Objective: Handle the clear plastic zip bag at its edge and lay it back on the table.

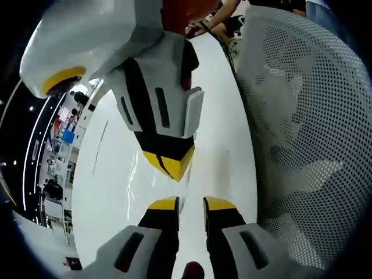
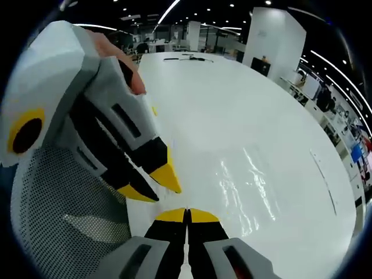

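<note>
Two claws meet over the white bench (image 2: 232, 99): your right claw (image 2: 186, 213) is closed, your left claw (image 1: 190, 203) slightly parted, and the clear zip bag (image 2: 250, 186) lies flat just beside them.

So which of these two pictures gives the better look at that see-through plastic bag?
The right gripper view: the clear zip bag lies flat across the white table, with its glossy wrinkles and edges showing. In the left gripper view only faint glare and a thin edge hint at it on the table.
</note>
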Demonstrator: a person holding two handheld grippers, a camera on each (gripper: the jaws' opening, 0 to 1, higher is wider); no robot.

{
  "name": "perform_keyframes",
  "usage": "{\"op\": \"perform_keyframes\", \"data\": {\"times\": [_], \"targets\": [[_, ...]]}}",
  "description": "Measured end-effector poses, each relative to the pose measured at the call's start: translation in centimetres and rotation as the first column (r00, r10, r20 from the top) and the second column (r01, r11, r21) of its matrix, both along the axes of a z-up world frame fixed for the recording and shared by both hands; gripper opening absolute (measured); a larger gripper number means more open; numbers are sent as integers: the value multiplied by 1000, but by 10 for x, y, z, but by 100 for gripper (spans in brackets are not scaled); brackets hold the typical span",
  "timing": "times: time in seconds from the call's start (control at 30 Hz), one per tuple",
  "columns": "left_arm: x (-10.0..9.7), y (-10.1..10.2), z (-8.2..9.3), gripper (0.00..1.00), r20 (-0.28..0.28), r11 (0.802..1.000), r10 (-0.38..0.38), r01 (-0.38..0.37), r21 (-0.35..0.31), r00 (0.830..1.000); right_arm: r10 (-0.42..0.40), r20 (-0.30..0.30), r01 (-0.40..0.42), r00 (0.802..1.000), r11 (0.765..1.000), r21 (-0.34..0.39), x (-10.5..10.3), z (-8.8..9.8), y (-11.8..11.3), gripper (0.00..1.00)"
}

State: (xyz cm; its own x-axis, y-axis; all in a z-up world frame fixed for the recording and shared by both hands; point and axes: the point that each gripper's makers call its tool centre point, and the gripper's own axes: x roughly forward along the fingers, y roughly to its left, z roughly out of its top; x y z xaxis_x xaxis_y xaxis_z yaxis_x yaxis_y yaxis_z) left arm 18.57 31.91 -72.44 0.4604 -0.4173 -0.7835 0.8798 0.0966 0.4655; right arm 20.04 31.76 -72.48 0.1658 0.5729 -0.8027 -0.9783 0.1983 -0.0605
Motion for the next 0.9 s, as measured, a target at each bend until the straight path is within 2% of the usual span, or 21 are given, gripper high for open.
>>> {"op": "perform_keyframes", "data": {"times": [0.07,0.1,0.13,0.2,0.37,0.9], "targets": [[4,1,-1,1,-8,999,28,-28,-14,1000,7,9,-7,1000,1000,-6,-1,0,0,0],[4,2,-1,0,-15,999,30,-30,-10,999,11,8,-11,1000,1000,-5,-1,-1,1,0],[2,0,-1,0,-42,999,41,-42,-23,998,13,9,-13,1000,1000,-8,-1,-2,1,0],[4,-1,2,0,-18,998,46,-46,-32,999,14,15,-14,1000,1000,-15,0,-1,0,0],[5,1,1,0,-33,997,57,-58,-41,998,-13,13,13,1000,1000,4,7,1,0,0],[4,5,3,0,-12,998,57,-57,-15,998,-83,25,82,996,996,29,24,5,1,0]]}}
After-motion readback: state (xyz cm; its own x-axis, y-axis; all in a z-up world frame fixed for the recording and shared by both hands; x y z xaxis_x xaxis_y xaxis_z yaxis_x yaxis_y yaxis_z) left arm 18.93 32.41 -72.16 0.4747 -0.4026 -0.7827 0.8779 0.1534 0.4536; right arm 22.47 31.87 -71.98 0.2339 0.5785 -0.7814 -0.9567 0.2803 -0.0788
